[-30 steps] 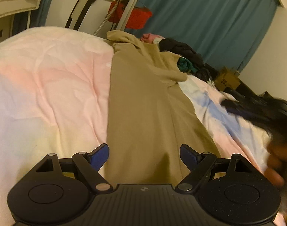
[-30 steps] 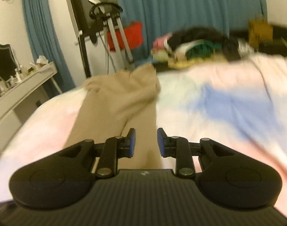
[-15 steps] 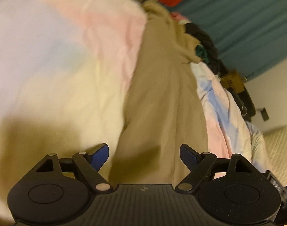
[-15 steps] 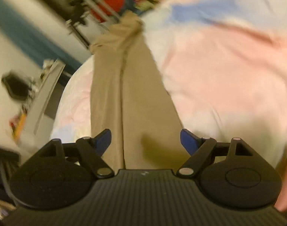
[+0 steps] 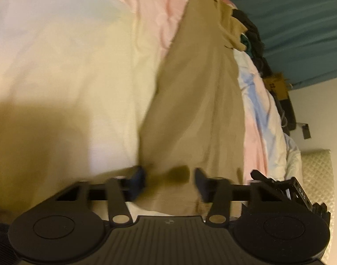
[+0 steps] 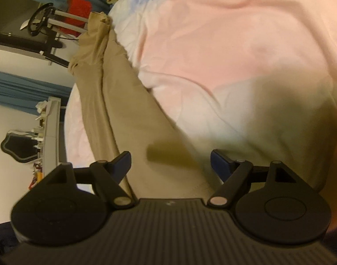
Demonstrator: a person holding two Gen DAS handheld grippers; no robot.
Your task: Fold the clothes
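Nearest us, the left gripper (image 5: 169,182) sits low over the near end of the khaki trousers (image 5: 197,110). Its jaws have just been closing & show blurred and narrow, w/ a gap left and khaki cloth in that gap. We can't tell yet that the pads bite, so we judge the pinch unfinished. The right gripper (image 6: 170,163) stands wide, jaws just closing a little, straddling the trousers' right edge, w/ cloth and a bit of duvet (image 5: 80,66) between them and nothing pressed

Step in hand, as we read it: take both near corners for a lengthwise fold. To do it well we:
- dip each tip enough to catch all layers, not just the top one
- keep the duvet out of the right pinch, i.e. shift inward onto khaki only
- match the grips level so the end lifts square

Further out, the legs lie long and fairly flat up the bed, one over the other, w/ a rumpled far end. We'd carry the near end toward it, low & slow. Beyond that, the pile of dark clothes (image 5: 254,35) stays clear of the fold path
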